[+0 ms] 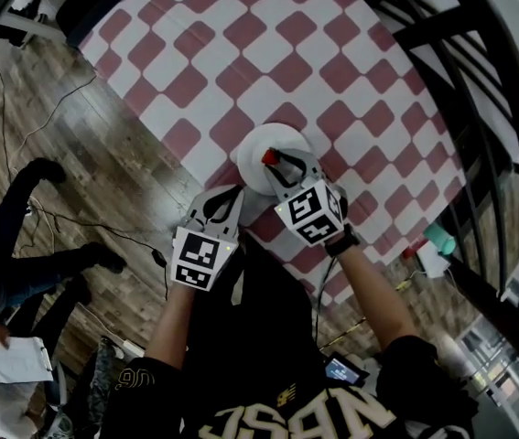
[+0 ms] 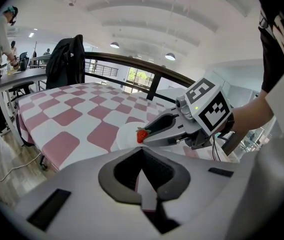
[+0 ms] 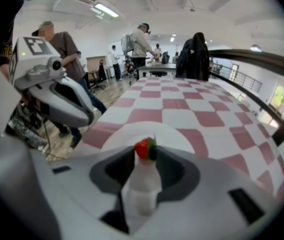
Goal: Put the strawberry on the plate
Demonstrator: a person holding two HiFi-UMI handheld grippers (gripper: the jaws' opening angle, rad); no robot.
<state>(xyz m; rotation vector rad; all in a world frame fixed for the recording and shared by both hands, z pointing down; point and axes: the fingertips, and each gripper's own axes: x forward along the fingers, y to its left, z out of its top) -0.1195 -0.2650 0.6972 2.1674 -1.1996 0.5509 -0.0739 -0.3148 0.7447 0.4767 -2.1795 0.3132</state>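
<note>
Strawberry (image 3: 145, 148) is pinched at the jaw tips of the right gripper (image 1: 273, 159), over the white plate (image 1: 252, 144), centre frame in head view. Contact with the plate: can't tell. Left gripper (image 1: 221, 205) sits just lower left of the plate, at the edge of the checkered tablecloth (image 1: 241, 53). Its jaws are pressed together with nothing between them.

The right gripper (image 1: 275, 160) and left gripper (image 1: 222, 199) have smooth, matt, pale-grey plastic shells. The strawberry (image 1: 269, 157) pinched at the right gripper's tips has a slight sheen. Under it, the white plate (image 1: 257, 140) looks smooth. Beyond both grippers the checked tablecloth (image 1: 241, 53) is matt cloth. Left of the left gripper, the floor (image 1: 85, 144) is grained wood planks. Right of the right gripper, the railing (image 1: 506, 90) looks like dark metal.
</note>
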